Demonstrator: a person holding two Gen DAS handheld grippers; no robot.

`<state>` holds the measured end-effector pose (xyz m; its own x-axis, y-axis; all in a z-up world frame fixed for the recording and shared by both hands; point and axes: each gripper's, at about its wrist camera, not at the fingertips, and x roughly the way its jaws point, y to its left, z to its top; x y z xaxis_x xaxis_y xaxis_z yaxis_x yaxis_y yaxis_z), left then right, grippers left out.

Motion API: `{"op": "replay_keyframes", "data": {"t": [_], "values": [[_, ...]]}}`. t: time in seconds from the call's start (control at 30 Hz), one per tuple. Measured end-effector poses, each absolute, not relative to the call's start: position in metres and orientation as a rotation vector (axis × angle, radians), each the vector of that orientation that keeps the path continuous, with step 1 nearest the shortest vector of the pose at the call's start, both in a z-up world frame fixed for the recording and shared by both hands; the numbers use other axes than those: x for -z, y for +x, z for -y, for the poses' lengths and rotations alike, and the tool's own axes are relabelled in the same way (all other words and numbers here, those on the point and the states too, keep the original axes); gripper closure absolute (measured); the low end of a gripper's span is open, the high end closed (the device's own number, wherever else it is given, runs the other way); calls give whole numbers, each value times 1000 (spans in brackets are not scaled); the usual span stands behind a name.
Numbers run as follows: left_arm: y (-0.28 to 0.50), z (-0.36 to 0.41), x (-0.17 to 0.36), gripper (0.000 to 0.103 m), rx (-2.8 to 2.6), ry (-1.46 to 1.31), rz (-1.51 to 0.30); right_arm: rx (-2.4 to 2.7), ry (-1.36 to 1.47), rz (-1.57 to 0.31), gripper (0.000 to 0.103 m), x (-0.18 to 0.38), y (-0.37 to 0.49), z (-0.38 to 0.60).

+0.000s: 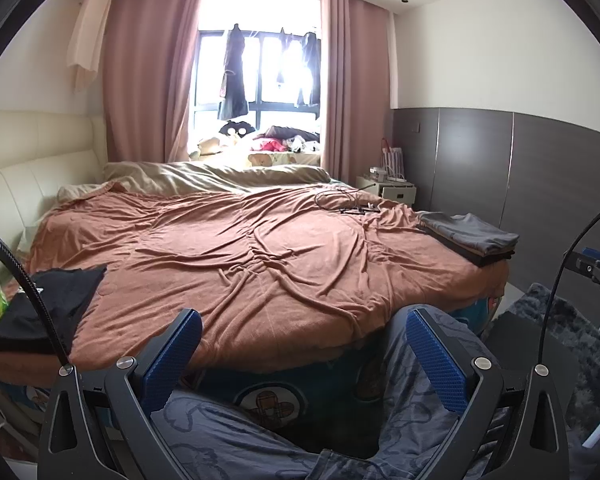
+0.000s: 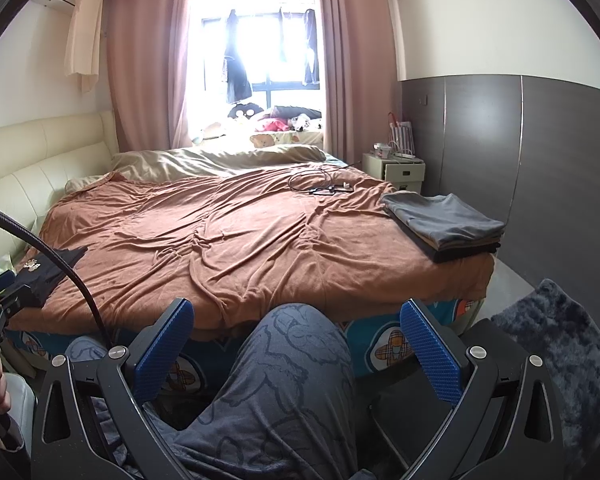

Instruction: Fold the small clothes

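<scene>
A stack of folded grey and dark clothes lies at the bed's front right corner; it also shows in the right wrist view. A pile of black clothes lies at the front left edge, seen too in the right wrist view. My left gripper is open and empty, held low before the bed's front edge above my lap. My right gripper is open and empty, also low before the bed, over my knee.
The bed has a wrinkled brown cover and a beige duvet at the back. Cables and a small device lie far right on it. A white nightstand stands by the grey wall. A dark shaggy rug lies on the floor at right.
</scene>
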<state>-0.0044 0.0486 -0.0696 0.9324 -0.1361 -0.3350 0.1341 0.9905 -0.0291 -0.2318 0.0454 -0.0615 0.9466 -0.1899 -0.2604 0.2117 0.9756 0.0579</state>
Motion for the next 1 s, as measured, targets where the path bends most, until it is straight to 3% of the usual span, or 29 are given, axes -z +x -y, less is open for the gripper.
{"op": "replay_keyframes", "data": {"t": [1.0], "values": [[-9, -59, 60, 0, 117, -8, -308, 188, 74, -264, 0, 60, -218, -46]]}}
